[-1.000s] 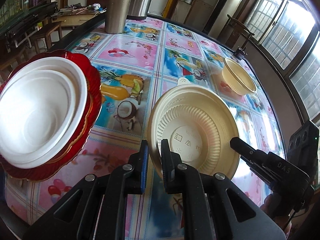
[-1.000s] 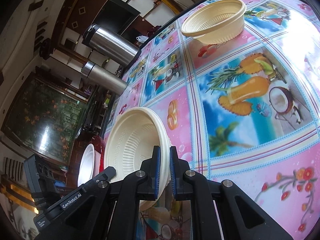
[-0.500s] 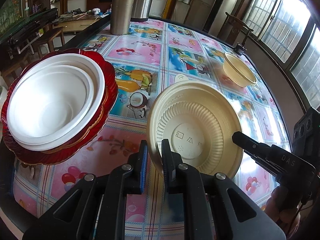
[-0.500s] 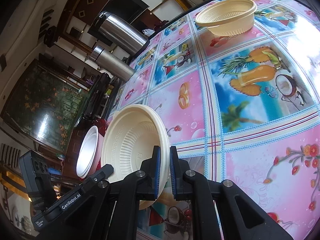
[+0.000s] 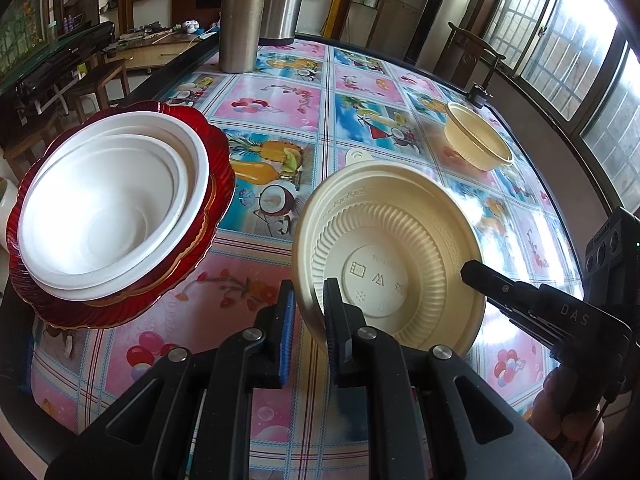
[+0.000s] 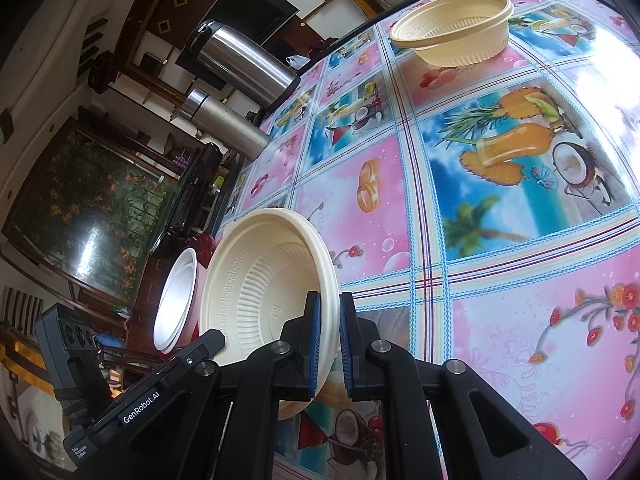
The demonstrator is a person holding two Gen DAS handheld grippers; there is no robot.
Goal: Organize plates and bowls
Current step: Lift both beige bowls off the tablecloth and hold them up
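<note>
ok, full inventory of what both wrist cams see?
held cream bowl: 1, cream, tilted above the table, near centre
second cream bowl: 1, cream, upright on the table, far right
white dishes: at least 2 nested, white, on the red plates
red plates: stacked, count unclear, red, table's left edge
steel flasks: 2, silver, far end
table: 1, pink and blue picture cloth
left gripper: black, on the held bowl's rim
right gripper: black, on the opposite rim
</note>
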